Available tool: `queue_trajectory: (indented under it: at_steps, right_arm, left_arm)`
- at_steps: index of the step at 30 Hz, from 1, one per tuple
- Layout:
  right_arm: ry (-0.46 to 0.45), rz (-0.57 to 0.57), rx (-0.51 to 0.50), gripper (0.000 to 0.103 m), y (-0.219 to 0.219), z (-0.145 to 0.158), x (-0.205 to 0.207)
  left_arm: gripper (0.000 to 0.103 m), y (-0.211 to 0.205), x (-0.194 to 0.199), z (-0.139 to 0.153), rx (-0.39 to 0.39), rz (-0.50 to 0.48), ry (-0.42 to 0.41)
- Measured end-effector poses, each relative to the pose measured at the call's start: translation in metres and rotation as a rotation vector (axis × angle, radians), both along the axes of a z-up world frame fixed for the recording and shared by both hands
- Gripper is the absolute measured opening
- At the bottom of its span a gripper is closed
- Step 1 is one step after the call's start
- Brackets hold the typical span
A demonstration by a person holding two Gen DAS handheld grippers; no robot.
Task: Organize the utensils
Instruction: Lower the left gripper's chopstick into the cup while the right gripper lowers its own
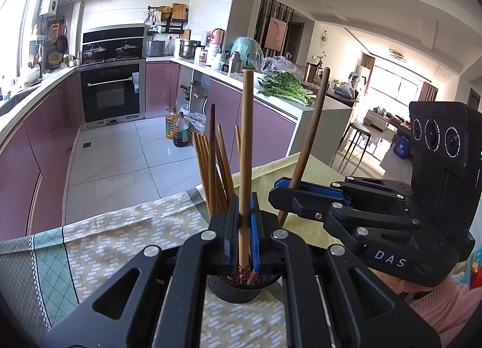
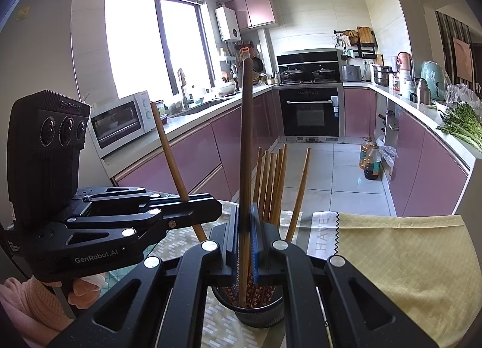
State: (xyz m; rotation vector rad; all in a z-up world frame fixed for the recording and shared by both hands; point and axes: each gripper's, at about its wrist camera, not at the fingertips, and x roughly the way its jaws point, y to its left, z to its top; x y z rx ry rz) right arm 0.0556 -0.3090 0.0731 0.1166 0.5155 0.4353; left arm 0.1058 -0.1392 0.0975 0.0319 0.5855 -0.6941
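Observation:
A black mesh holder (image 1: 241,289) (image 2: 259,310) stands on the table with several wooden chopsticks (image 1: 214,173) (image 2: 271,182) upright in it. My left gripper (image 1: 244,212) (image 2: 211,206) is shut on a light-brown chopstick (image 1: 247,137) (image 2: 168,149), whose lower end reaches down into the holder. My right gripper (image 2: 244,221) (image 1: 283,188) is shut on a darker brown chopstick (image 2: 246,137) (image 1: 313,131), which is also held nearly upright over the holder. The two grippers sit close side by side above the holder.
A patterned tablecloth (image 1: 120,236) covers the table, with a yellow cloth (image 2: 406,257) to the right. Hands in pink sleeves (image 1: 446,299) hold the grippers. Beyond the table edge lie a tiled floor, oil bottles (image 1: 177,131) and pink kitchen cabinets (image 2: 195,155).

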Motion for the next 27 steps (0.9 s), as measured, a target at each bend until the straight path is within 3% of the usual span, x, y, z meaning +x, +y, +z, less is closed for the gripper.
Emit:
queue_trajectory:
  at_steps: [27]
  right_arm:
    - [0.021, -0.005, 0.004, 0.006, -0.003, -0.012, 0.005]
  left_arm:
    - [0.007, -0.004, 0.003, -0.014, 0.026, 0.011, 0.013]
